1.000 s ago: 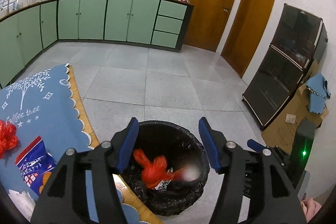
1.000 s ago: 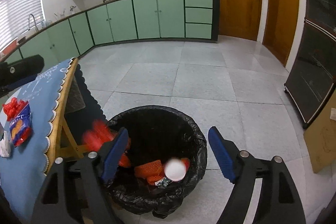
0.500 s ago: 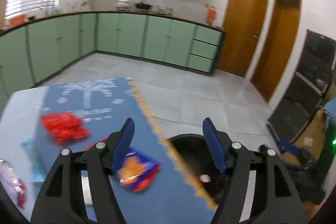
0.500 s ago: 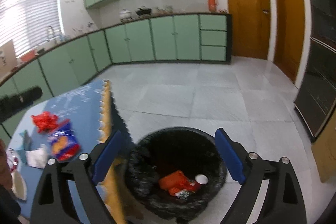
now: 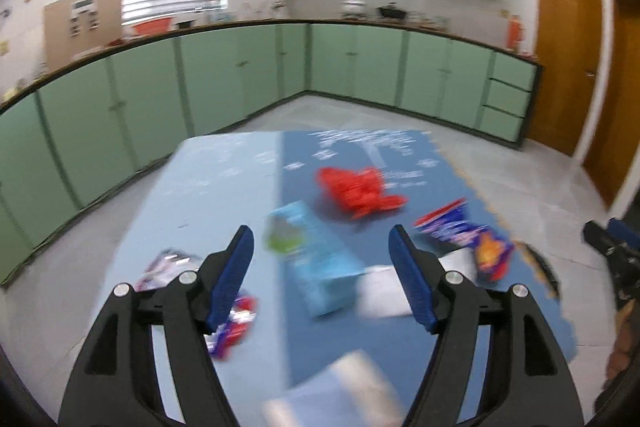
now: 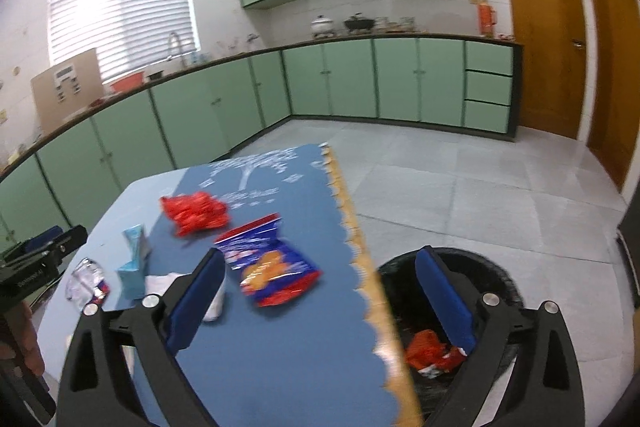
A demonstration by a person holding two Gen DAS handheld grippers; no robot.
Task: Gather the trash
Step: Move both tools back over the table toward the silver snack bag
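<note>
Left wrist view: the left gripper (image 5: 320, 271) hangs over the table (image 5: 208, 179), its 2 blue fingers (image 5: 234, 283) wide apart and gripping nothing; its jaws have just been opening. Between them, lower centre, lies a pale blue carton (image 5: 316, 267). A red crumpled bag (image 5: 356, 191) sits above it, a blue snack packet (image 5: 472, 239) at centre right, and a small wrapper (image 5: 232, 323) at lower left behind the left finger. The risk, as I judge it: closing on the carton could also catch the white paper (image 5: 380, 291) that seems to touch it, or push the carton away. Everything on the table is blurred, and a pale object at the bottom edge cannot be identified.

Right wrist view: the right gripper (image 6: 320, 299) is open as wide as it goes, empty; its jaws have just been opening too. It straddles the table edge, with the snack packet (image 6: 272, 263) at centre and the black bin (image 6: 504, 279) at lower right holding orange scraps (image 6: 428, 347). Trash nudged off this edge could miss the bin. The bin's near side is cut off.
</note>
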